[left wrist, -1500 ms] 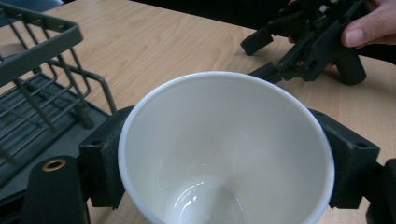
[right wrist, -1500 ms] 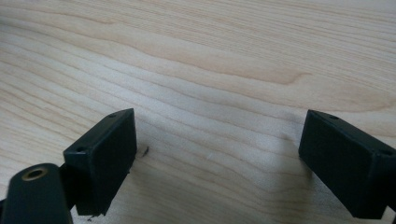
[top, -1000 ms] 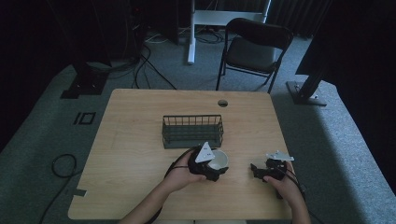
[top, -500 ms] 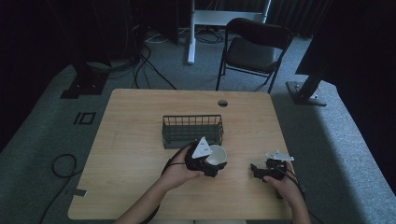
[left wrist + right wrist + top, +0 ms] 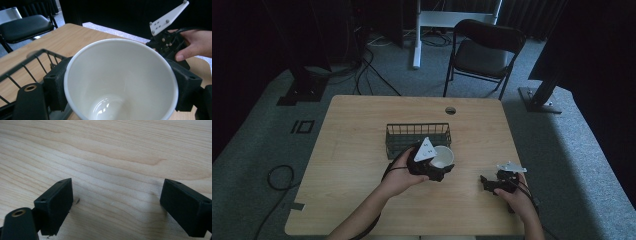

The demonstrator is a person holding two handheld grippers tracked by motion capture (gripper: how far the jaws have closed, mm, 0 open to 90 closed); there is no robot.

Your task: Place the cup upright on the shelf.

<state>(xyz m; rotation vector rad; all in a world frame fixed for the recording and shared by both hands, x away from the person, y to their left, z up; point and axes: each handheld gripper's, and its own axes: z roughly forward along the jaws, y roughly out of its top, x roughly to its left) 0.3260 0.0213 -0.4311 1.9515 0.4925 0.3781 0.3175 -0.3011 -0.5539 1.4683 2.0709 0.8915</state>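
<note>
Your left gripper has its jaws clenched on the white paper cup, one on each side of the wall just below the rim, mouth open toward the gripper's camera. A cup this thin could buckle under the squeeze, or slip out if you ease off. It sits just in front of the wire basket, about mid-surface, so its bottom could catch the basket's near rim if you carry it across too low. Your left hand reaches in from the near edge. Your right gripper rests toward the near right corner, jaws released and empty over bare surface.
</note>
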